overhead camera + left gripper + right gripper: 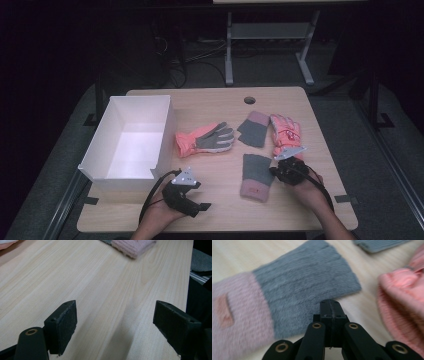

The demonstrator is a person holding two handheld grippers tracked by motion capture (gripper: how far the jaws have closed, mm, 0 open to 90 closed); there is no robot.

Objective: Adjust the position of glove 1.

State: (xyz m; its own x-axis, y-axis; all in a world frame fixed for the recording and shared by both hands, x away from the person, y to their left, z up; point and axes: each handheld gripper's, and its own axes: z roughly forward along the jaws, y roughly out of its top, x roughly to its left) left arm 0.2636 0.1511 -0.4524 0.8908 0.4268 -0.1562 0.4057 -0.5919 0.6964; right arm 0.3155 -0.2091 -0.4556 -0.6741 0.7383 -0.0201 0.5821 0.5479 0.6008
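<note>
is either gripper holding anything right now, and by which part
Nothing is held. The right gripper is shut with nothing between its pads, over the near edge of the grey and pink knit mitt. The left gripper is open over bare table.

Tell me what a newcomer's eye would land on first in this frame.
Probably the open white rectangular box at the table's left, pale against the dark room. Next, the bright salmon-pink padded gloves: one with a grey palm mid-table, the other to the right. Nearest the person, the right gripper, fingers shut, sits at the edge of a grey-and-pink knitted hand warmer; the left gripper hangs open over bare wood.
</note>
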